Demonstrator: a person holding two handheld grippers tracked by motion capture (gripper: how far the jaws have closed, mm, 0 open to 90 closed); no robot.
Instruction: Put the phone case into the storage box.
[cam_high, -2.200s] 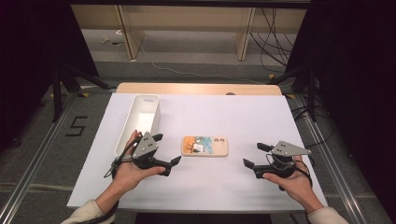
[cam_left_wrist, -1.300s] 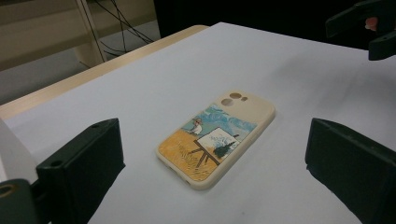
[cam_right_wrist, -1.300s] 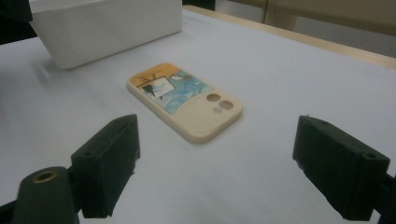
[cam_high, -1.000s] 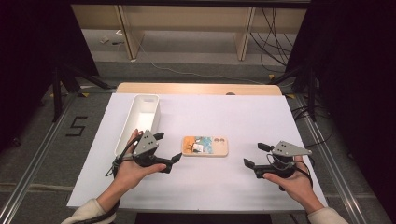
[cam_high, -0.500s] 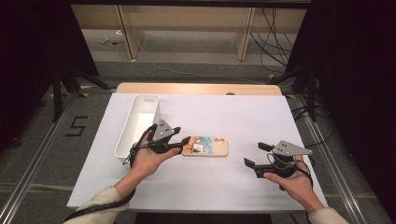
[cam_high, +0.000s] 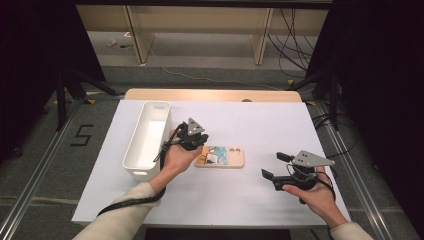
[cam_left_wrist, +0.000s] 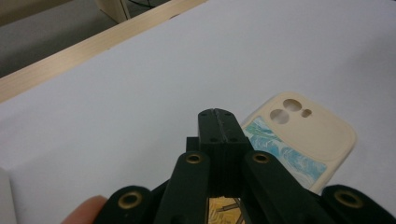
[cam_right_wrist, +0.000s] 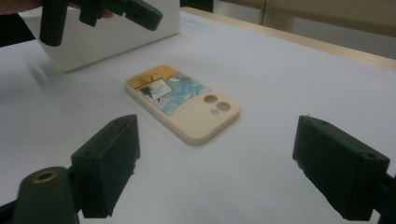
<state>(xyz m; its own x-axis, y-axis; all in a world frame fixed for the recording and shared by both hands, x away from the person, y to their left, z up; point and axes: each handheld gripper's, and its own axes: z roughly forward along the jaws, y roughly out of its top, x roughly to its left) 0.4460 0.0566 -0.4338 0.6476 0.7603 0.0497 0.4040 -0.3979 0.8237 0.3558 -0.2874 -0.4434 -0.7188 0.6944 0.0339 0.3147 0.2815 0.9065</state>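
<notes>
Left gripper (cam_left_wrist: 219, 123), jaws just closed together empty, is poised over phone case (cam_high: 220, 156); case could be shoved aside, not gripped.

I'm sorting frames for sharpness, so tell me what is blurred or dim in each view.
High view: the white table cover is evenly lit, the room around it dark. Left gripper view: the left hand-held gripper is soft up close, the phone case fairly sharp. Right gripper view: the right hand-held gripper is blurred up close, with a smeared shadow by the white bin.
</notes>
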